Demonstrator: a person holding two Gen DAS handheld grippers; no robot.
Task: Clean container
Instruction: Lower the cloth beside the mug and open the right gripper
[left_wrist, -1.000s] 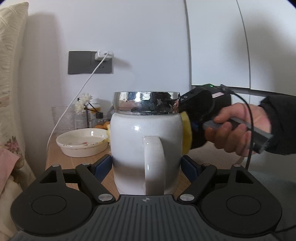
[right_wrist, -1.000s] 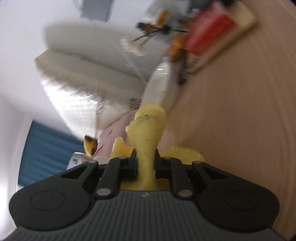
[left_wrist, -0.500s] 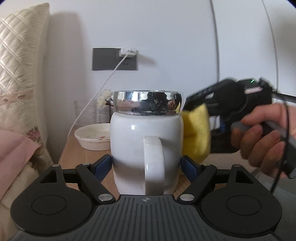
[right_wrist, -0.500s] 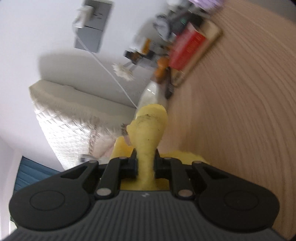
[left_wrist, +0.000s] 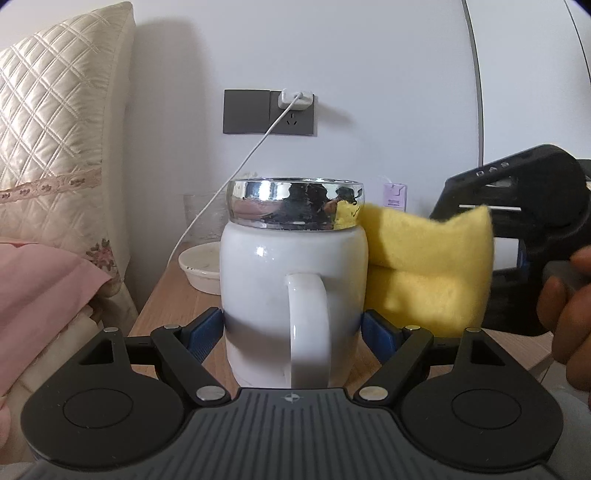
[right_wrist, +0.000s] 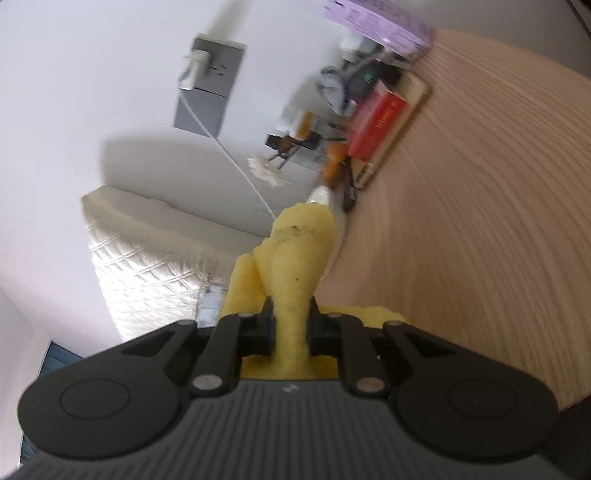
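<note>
Left gripper (left_wrist: 293, 328) clamps white mug (left_wrist: 291, 288) at frame centre; right gripper (right_wrist: 291, 328) pinches yellow sponge (right_wrist: 295, 258).

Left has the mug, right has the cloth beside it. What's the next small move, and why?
Probably press the yellow cloth onto the white mug and wipe its side. The left gripper clamps the mug with the handle facing the camera. The right gripper is shut on the cloth, which sits beside the mug's side, just below the chrome rim.
</note>
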